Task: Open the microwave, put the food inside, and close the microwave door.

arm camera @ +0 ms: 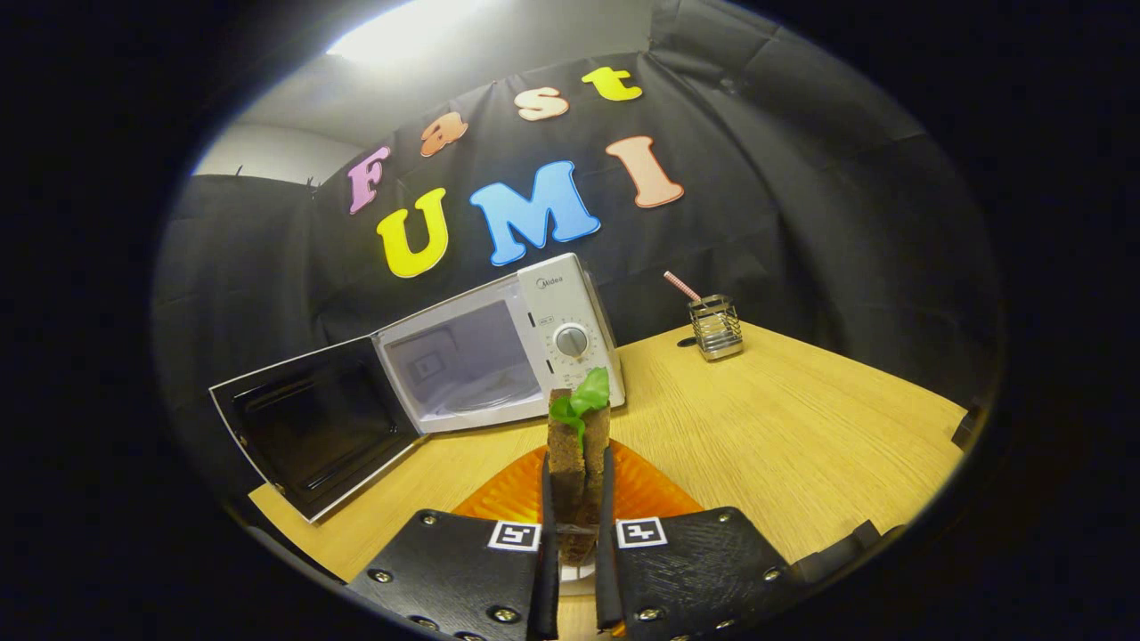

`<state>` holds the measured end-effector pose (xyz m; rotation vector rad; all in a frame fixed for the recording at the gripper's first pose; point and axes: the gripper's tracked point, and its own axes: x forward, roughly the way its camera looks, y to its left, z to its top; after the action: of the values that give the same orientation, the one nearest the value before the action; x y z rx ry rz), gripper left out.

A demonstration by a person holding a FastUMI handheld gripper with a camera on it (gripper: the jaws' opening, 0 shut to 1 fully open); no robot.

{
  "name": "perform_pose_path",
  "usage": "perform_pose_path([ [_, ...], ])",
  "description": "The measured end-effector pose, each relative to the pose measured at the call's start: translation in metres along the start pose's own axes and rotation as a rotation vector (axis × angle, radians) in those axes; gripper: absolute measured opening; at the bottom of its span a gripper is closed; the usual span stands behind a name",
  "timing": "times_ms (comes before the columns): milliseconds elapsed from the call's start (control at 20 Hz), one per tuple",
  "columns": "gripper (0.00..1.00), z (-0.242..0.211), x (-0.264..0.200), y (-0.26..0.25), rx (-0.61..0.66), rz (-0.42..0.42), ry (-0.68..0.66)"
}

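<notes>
Food transfer was the step in hand, judging from the layout: the microwave [499, 352] already stood with its door [312, 427] swung wide to the left, hanging out past the near edge of the tabletop [802, 436], and the cavity lay exposed with a pale turntable dimly visible inside.

The hand-held gripper [577, 525] was closed narrowly on the sandwich [577, 445], two brown slices stood on edge with a green leaf poking out at the top. Both fingers pressed against its flat sides, so the grip looked firm. Sandwich and fingers sat over an orange plate [650, 490] on the tabletop, just in front of the microwave's control panel with its dial [571, 341]. Whether the sandwich had cleared the plate or was touching it could not be told, since the fingers hid its lower end.

A wire holder [715, 326] with a striped straw [681, 286] stood well apart to the right, out of the likely path.

The next move probably called for lifting the sandwich clear of the plate, carrying it forward and leftward around the control panel, and entering the cavity squarely through the opening. Height would matter: the upright sandwich would need to pass under the top of the opening, and the open door left of the route should be kept clear. Closing the door remained to be done afterwards.
</notes>
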<state>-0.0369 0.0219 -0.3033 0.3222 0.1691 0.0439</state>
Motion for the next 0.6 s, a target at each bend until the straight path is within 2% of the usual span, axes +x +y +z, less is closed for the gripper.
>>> perform_pose_path([
  [300,0.16,0.035,-0.01,0.03,-0.107,0.022,-0.073],
  [600,0.16,0.054,0.002,0.069,-0.207,0.065,-0.093],
])
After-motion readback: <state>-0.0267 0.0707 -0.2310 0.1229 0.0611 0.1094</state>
